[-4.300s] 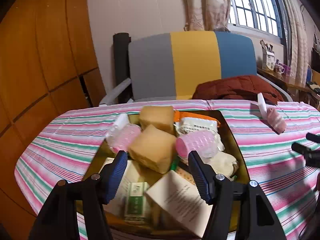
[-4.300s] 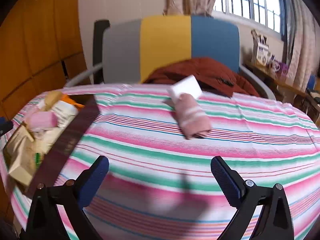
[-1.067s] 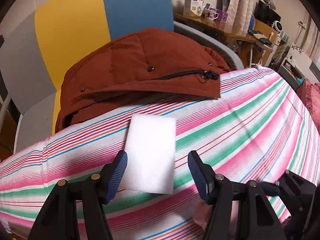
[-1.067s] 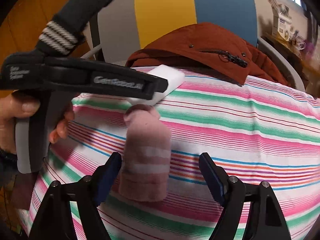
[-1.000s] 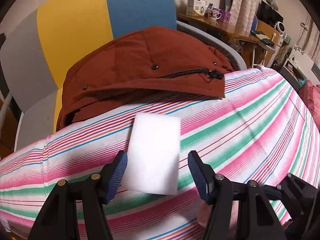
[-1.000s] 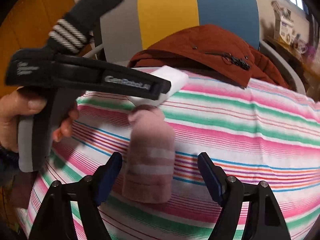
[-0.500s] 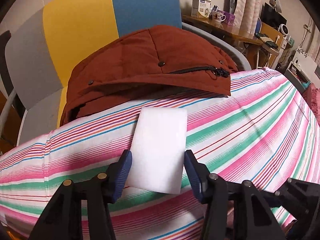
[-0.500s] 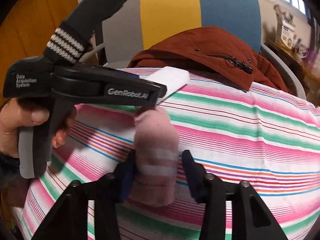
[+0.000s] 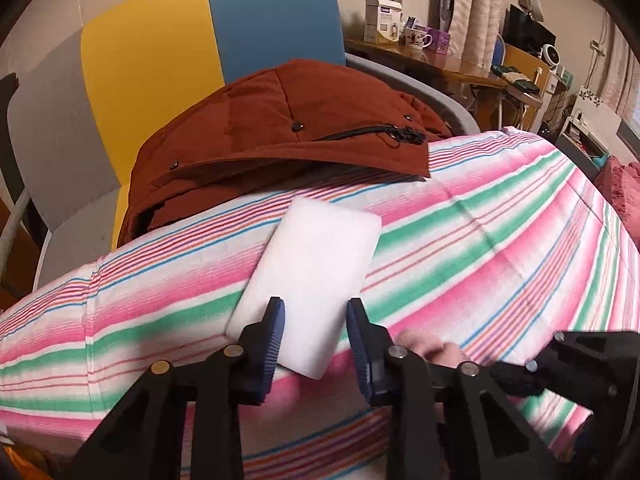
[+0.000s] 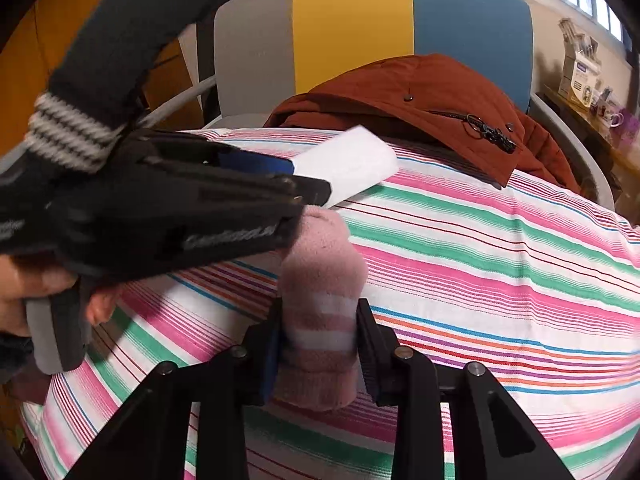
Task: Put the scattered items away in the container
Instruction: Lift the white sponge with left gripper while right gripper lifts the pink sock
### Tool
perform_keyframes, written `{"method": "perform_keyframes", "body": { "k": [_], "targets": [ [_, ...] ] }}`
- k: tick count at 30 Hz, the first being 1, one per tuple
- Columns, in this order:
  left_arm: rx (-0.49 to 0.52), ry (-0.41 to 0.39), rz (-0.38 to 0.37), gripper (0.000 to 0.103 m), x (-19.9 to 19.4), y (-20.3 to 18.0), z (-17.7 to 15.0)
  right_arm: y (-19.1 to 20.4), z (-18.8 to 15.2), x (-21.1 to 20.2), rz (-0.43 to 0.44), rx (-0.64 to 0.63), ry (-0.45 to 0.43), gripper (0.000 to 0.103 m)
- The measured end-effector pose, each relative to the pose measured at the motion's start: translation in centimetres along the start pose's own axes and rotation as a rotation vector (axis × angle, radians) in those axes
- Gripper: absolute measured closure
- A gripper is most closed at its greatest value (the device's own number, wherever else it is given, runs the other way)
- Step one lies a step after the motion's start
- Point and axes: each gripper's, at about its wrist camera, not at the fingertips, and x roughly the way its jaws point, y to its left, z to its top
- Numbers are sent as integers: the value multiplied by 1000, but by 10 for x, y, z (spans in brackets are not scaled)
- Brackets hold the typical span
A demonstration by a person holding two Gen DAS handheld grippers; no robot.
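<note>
A white sponge block (image 9: 316, 264) lies on the striped tablecloth (image 9: 500, 240) near its far edge. My left gripper (image 9: 314, 312) has its jaws closing, and the blue pads (image 9: 276, 332) press on the block's near end. The right wrist view shows the same grip from the side, with the left gripper (image 10: 308, 184) holding the white block (image 10: 352, 160). A rolled pink sock (image 10: 320, 300) with white bands lies just in front of the block. My right gripper (image 10: 320, 320) is shut on it, squeezing its near half. The container is out of view.
A rust-red jacket (image 9: 288, 136) hangs over a grey, yellow and blue chair (image 9: 180, 52) and overlaps the table's far edge. A person's hand (image 10: 28, 292) holds the left gripper's handle. A desk with boxes and mugs (image 9: 404, 36) stands at the back right.
Both pairs of jaws have come together, the left onto the white block and the right onto the pink sock. The left gripper has also edged forward along the block.
</note>
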Motion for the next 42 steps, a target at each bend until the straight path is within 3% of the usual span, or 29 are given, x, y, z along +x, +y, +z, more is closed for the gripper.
{"method": "perform_keyframes", "body": {
  "k": [6, 8, 13, 23, 29, 33, 38, 42],
  "targets": [
    [-18, 23, -6, 82, -11, 2, -17, 1, 1, 0, -1, 4, 8, 69],
    [-11, 32, 7, 78, -9, 5, -16, -1, 1, 0, 0, 11, 8, 69],
    [104, 20, -64, 46, -10, 1, -7, -2, 1, 0, 8, 17, 13, 69],
    [305, 41, -68, 43, 11, -9, 0, -9, 3, -1, 24, 17, 41, 69],
    [314, 28, -46, 37, 20, -3, 10, -12, 1, -3, 35, 30, 40, 69],
    [351, 50, -33, 37, 27, 0, 15, -12, 1, -3, 36, 34, 39, 69],
    [292, 52, -49, 39, 30, 9, 20, -11, 0, -5, 29, 30, 37, 69],
    [243, 35, -34, 67, 25, 18, 21, -7, -2, -7, 27, 26, 32, 69]
  ]
}}
